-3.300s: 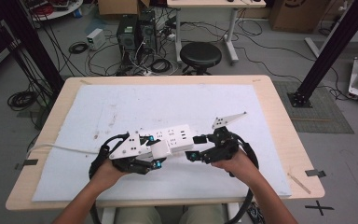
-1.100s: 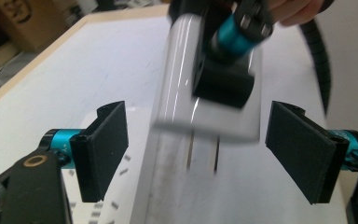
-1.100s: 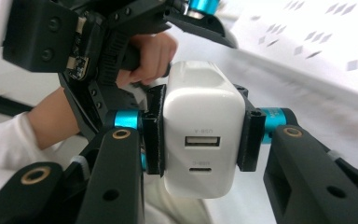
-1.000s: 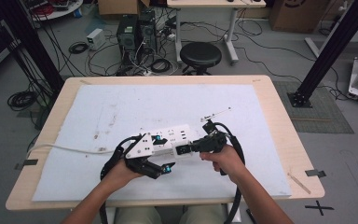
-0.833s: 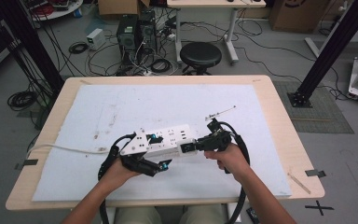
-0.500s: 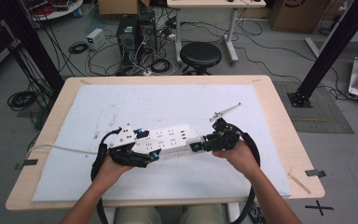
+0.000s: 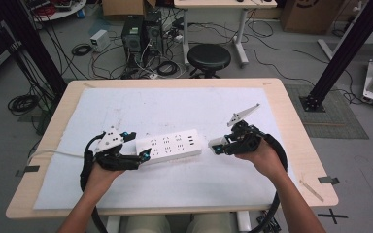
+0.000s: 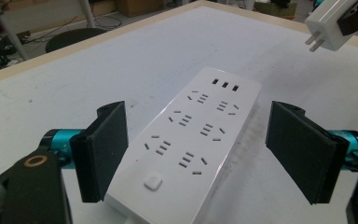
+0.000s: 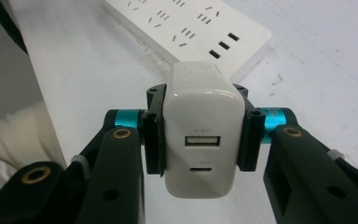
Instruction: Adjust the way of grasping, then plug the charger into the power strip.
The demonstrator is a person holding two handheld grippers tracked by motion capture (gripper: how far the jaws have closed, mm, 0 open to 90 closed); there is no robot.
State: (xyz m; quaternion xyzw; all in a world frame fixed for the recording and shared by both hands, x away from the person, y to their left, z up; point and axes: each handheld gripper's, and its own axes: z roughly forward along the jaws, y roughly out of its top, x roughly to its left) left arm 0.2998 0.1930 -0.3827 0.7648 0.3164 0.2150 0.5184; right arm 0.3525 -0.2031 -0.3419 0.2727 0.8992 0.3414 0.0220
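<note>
Cables (image 7: 145, 63) litter the grey floor behind a white-matted wooden table (image 7: 291, 121), where the left gripper (image 7: 143, 156) straddles a power strip (image 7: 170, 145) unclamped and the right gripper (image 7: 216, 147) clamps a charger (image 9: 200, 126).

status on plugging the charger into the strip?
Done: the right hand-held gripper is shut on the white charger. In hand: charger held off the power strip's end, prongs not in a socket. The left hand-held gripper straddles the strip, open. Left: align and insert.

White power strip (image 7: 170, 145), white charger (image 9: 200, 128) (black tongs).
</note>
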